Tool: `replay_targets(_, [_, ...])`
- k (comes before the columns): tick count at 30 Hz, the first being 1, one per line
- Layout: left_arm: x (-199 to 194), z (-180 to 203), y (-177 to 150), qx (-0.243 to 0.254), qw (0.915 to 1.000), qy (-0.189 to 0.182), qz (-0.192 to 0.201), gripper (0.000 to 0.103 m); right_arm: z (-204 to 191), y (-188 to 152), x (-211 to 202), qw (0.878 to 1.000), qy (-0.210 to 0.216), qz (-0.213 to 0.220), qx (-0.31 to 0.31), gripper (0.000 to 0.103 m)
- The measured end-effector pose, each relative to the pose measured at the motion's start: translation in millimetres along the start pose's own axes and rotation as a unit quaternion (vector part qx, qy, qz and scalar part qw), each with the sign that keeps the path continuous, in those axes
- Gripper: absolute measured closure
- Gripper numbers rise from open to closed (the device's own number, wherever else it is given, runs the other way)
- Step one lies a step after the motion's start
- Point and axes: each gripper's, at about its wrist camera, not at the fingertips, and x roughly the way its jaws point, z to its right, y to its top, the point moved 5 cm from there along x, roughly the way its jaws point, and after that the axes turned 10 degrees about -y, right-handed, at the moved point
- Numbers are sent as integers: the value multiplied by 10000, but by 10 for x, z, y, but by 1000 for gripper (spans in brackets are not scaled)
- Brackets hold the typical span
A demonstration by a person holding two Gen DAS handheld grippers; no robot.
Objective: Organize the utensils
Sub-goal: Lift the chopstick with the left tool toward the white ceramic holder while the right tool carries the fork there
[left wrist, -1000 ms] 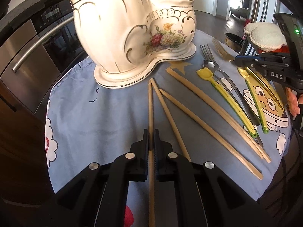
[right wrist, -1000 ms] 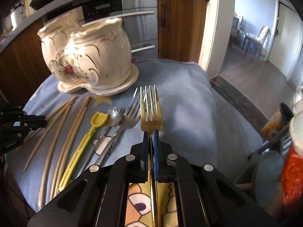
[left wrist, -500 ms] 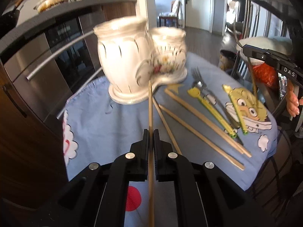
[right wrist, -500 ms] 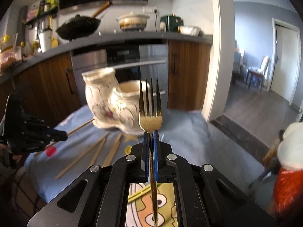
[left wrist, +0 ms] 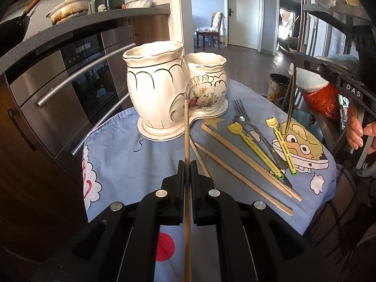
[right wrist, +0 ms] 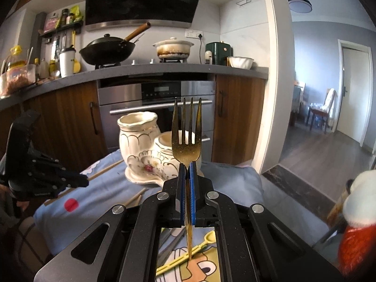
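My left gripper [left wrist: 187,164] is shut on a wooden chopstick [left wrist: 186,141] and holds it lifted, tip pointing at the white twin-pot ceramic utensil holder [left wrist: 164,89]. My right gripper [right wrist: 187,164] is shut on a gold fork [right wrist: 186,138], tines up, held above the table in front of the holder [right wrist: 141,141]. In the left wrist view the gold fork [left wrist: 291,87] hangs from the right gripper [left wrist: 312,65] at the right. Three chopsticks [left wrist: 244,164], two yellow plastic utensils [left wrist: 256,150] and a silver fork [left wrist: 242,112] lie on the blue cloth [left wrist: 117,155].
The small table stands before an oven [right wrist: 159,98] and wooden cabinets [left wrist: 28,164]. A counter with a wok [right wrist: 108,49] and a pot [right wrist: 172,47] is behind. A metal rack [left wrist: 329,11] and a red-and-white soft item [left wrist: 322,94] are at the right.
Both grippers have risen from the table. The left lifted the chopstick off the cloth; the right lifted the gold fork and tilted it upright.
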Motion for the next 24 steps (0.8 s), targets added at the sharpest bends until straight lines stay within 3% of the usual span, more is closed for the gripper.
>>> replay_targets(24, [-21,52,36,67,9999,-75,96,98,-31,160,-229,9996,32,289,-16,99])
